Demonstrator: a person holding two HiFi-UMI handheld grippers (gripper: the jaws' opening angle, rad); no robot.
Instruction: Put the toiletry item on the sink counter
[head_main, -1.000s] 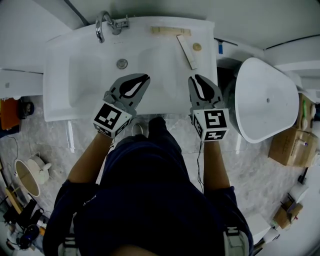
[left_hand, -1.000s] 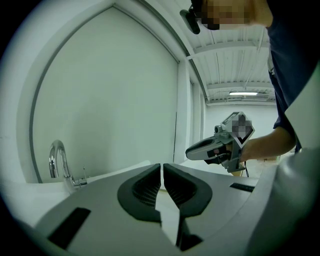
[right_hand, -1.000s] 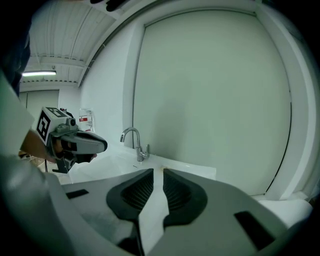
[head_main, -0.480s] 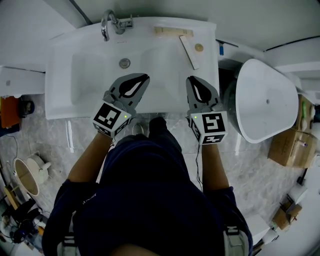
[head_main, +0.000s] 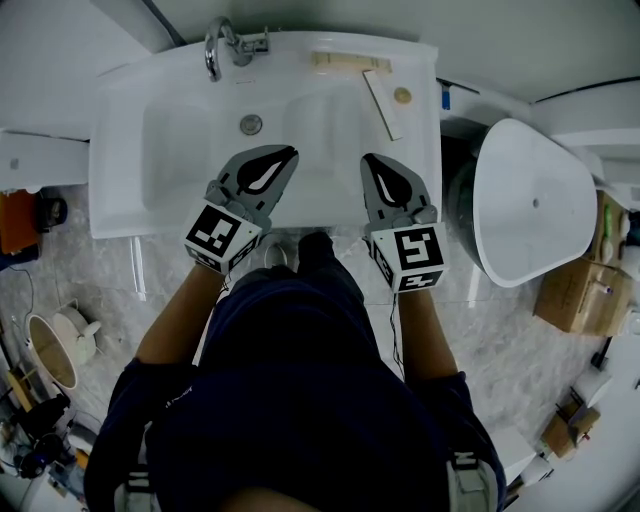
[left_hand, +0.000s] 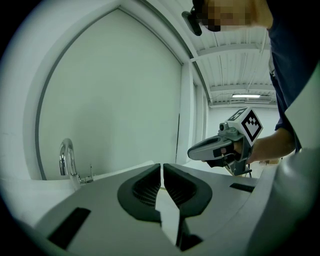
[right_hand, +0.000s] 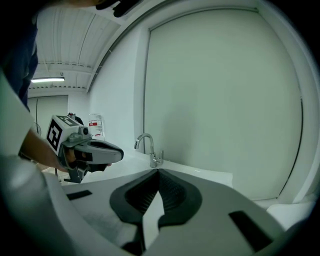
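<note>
Right gripper (head_main: 372, 165) has closed empty and edged leftward; left gripper (head_main: 286, 158) stays shut, seemingly unmoved.

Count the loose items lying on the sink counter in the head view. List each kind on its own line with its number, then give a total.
White tube: 1
Small round beige item: 1
Long beige bar: 1
Total: 3

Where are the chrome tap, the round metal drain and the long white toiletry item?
Chrome tap (head_main: 213, 52): head view, curved spout.
Round metal drain (head_main: 251, 124): head view, its centre.
Long white toiletry item (head_main: 383, 104): head view, its middle.
</note>
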